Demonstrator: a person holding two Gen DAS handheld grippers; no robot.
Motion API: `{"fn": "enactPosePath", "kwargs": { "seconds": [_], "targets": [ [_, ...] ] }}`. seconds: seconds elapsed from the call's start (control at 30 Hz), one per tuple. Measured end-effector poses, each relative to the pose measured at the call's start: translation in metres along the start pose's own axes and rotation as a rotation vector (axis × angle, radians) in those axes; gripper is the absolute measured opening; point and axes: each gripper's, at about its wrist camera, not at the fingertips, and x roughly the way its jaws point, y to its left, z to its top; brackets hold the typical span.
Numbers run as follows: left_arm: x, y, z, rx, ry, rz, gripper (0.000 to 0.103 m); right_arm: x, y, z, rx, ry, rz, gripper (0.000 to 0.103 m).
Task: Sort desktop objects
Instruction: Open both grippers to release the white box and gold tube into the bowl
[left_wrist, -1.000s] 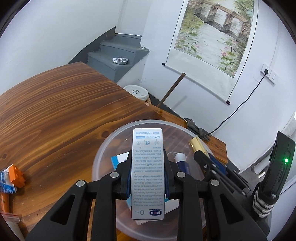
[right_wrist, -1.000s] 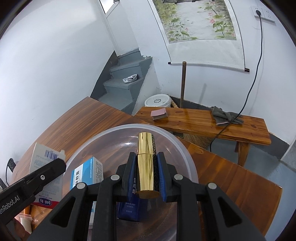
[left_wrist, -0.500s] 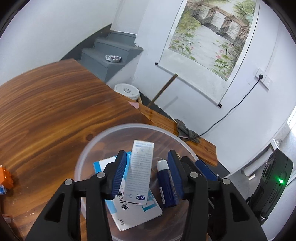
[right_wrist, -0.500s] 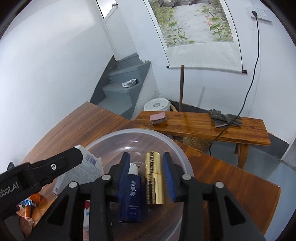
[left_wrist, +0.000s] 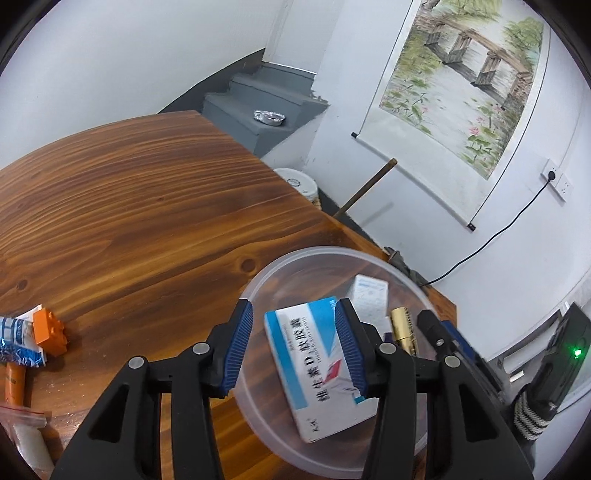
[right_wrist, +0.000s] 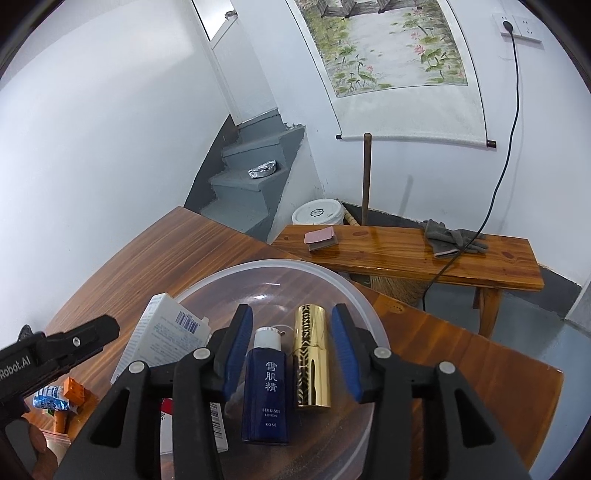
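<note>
A clear plastic bowl (left_wrist: 258, 288) (right_wrist: 229, 284) sits on the wooden table. In it lie a blue and white medicine box (left_wrist: 314, 365), a narrow white box (left_wrist: 369, 299) (right_wrist: 166, 332), a dark blue lotion bottle (right_wrist: 266, 391) and a gold tube (right_wrist: 310, 365) (left_wrist: 402, 328). My left gripper (left_wrist: 293, 347) is open and empty above the bowl's left part. My right gripper (right_wrist: 291, 350) is open and empty above the bottle and the gold tube.
An orange brick (left_wrist: 50, 330), a blue and white packet (left_wrist: 16, 341), an orange tube (left_wrist: 14, 380) and a clear bag (left_wrist: 26, 428) lie at the table's left. A wooden bench (right_wrist: 406, 254) with gloves stands beyond the table's far edge.
Both grippers opened. The left let the narrow white box fall into the bowl; the right let the gold tube drop beside the blue bottle. Both grippers have pulled back a little.
</note>
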Motion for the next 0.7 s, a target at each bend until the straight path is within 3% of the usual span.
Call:
{"fn": "enactPosePath", "kwargs": {
  "seconds": [0.13,0.43,0.7],
  "targets": [
    [0.004,-0.003,-0.005,0.023,0.011,0.034,0.050,-0.003,0.000,0.000,0.003,-0.014,0.002,0.049],
    [0.009,-0.039,-0.021,0.152,0.053,-0.069,0.050,-0.012,-0.018,0.005,0.097,-0.079,-0.057,0.053],
    [0.007,-0.037,-0.015,0.125,0.049,-0.065,0.050,-0.014,-0.019,0.006,0.103,-0.088,-0.070,0.054]
  ]
}}
